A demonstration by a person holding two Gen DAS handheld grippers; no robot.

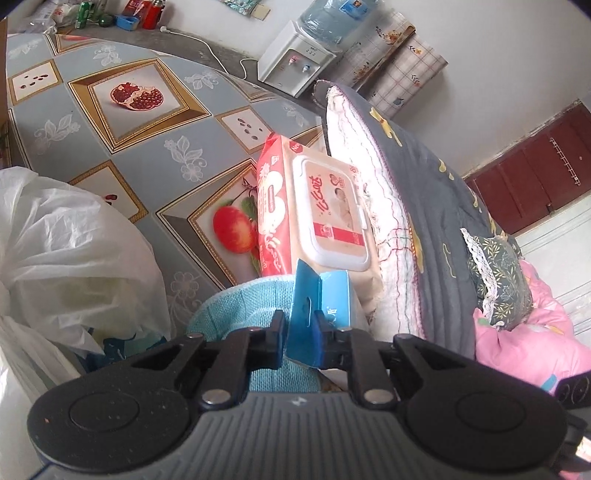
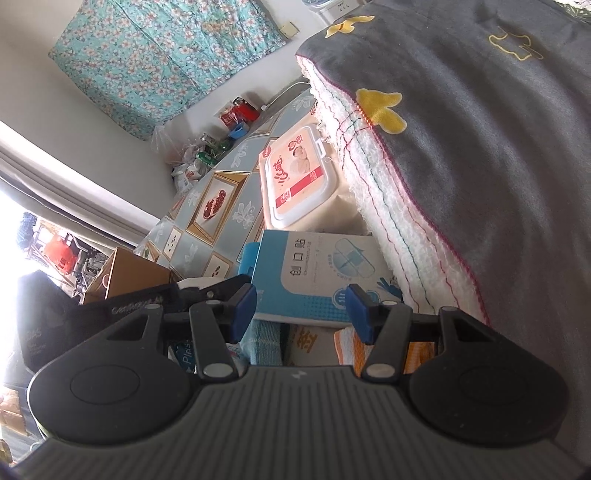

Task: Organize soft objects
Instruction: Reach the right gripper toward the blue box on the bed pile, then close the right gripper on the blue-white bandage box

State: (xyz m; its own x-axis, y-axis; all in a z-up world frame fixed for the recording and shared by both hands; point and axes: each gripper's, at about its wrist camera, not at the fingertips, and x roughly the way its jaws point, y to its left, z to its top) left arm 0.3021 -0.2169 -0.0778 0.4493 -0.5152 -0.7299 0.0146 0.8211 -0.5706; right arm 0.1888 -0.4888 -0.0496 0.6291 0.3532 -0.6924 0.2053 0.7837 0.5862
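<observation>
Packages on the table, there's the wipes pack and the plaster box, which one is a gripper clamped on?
The blue plaster box: the left gripper pinches its hang tab. The wipes pack lies untouched beyond it.

Table [image 1: 155,162] covered with blue-grey oilcloth printed with framed fruit pictures. White plastered wall [image 1: 491,110] behind it. Water dispenser [image 1: 295,62] stands at the wall with a blue bottle [image 1: 332,18] on top; a white cable [image 1: 218,51] runs along the concrete floor beside it. Dark red wooden cabinet [image 1: 535,177] at right. Teal floral curtain [image 2: 166,55] hangs on the wall. Strong daylight enters from a window [image 2: 14,206] at left. Cardboard box [image 2: 125,277] sits below the table's edge.
</observation>
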